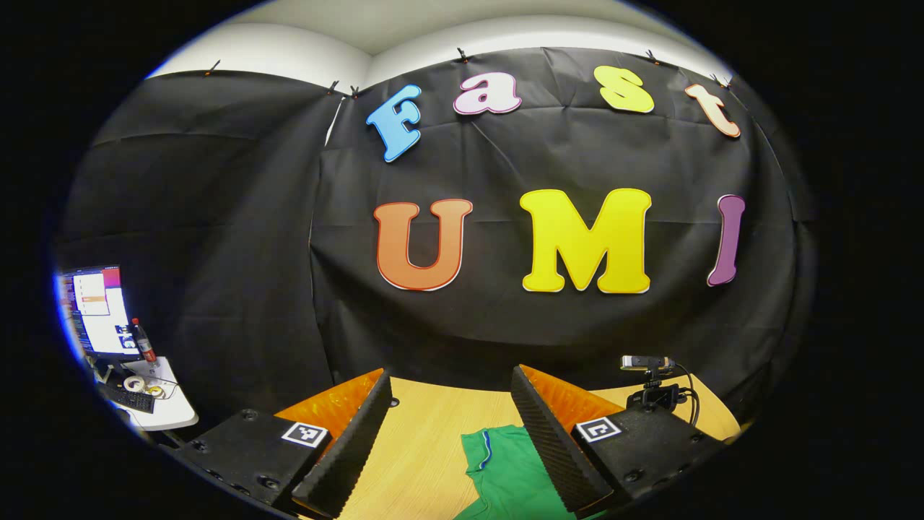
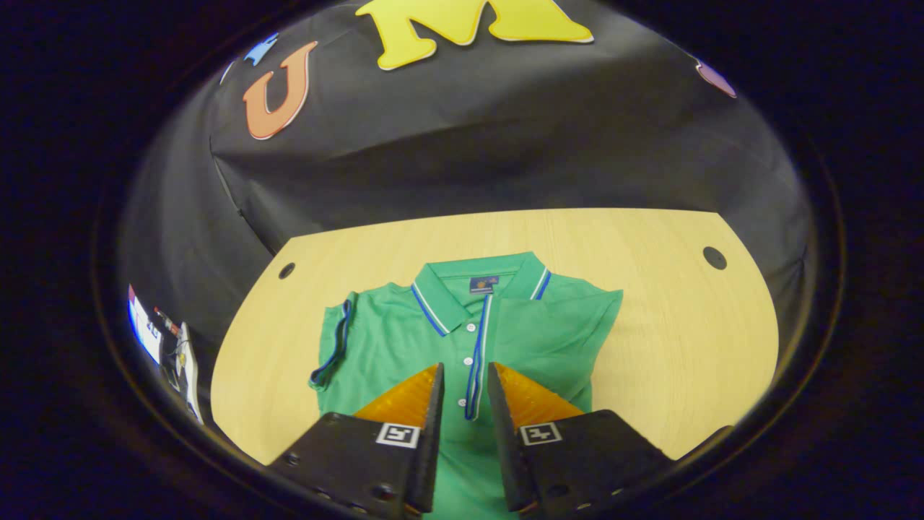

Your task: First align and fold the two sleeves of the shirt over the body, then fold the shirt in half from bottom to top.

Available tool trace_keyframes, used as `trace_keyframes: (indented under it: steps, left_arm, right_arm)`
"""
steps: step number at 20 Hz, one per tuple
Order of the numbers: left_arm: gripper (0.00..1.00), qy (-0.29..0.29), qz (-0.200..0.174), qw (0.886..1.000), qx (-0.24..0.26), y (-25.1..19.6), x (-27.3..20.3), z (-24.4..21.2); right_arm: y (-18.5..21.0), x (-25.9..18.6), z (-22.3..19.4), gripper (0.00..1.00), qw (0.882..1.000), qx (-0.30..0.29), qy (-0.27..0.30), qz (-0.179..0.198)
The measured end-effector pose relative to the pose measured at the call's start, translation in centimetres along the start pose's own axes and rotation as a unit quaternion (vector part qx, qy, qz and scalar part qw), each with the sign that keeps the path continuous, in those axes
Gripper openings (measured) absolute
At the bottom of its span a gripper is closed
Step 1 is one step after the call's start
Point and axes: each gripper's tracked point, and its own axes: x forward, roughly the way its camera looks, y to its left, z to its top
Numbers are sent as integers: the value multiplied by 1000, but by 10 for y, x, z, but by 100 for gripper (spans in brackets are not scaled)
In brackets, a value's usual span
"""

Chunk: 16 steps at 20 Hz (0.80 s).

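Observation:
A green polo shirt [image 2: 404, 339] with blue and white trim lies flat on the wooden table [image 2: 671, 325], collar at the far side. Its sleeve on the right side of the right gripper view looks folded in over the body. The blue-edged sleeve cuff [image 2: 333, 345] lies along the shirt's left edge. My right gripper [image 2: 465, 368] hovers over the shirt's button placket, its jaws a narrow gap apart with nothing between them. My left gripper [image 1: 451, 379] is held wide open above the table, and a corner of the green shirt [image 1: 505, 469] shows between its fingers.
A small camera on a stand [image 1: 651, 379] sits at the table's far right. Two cable holes [image 2: 286, 270] [image 2: 714, 257] mark the table's far corners. A monitor [image 1: 97, 310], a bottle [image 1: 143, 339] and a white side table [image 1: 162, 408] stand off to the left.

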Motion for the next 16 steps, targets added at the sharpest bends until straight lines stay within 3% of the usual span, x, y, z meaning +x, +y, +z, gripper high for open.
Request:
trace_keyframes:
  steps: [1, 4, 6, 7, 8, 10, 16]
  left_arm:
    - [100, 0, 0, 1000, 1, 0, 0, -2]
    - [100, 3, -15, 1000, 4, -7, 5, -10]
    - [100, 8, -28, 1000, 4, -13, 9, -23]
    - [100, 12, -39, 999, 3, -17, 13, -29]
    - [100, 21, -52, 998, 4, -23, 17, -38]
    - [100, 47, -74, 996, 10, -31, 28, -64]
    - [100, 144, -135, 979, 38, -61, 77, -161]
  right_arm:
    - [0, -5, -1, 48, 1000, -5, -5, 3]
    - [-15, -33, 2, 94, 999, -13, -29, -19]
    - [-27, -59, 4, 96, 998, -22, -52, -35]
    - [-34, -76, 7, 92, 997, -21, -67, -45]
    - [-38, -93, 10, 96, 995, -16, -80, -49]
    - [-46, -127, 8, 96, 993, -15, -101, -59]
    - [-54, -209, 8, 96, 986, -19, -142, -80]
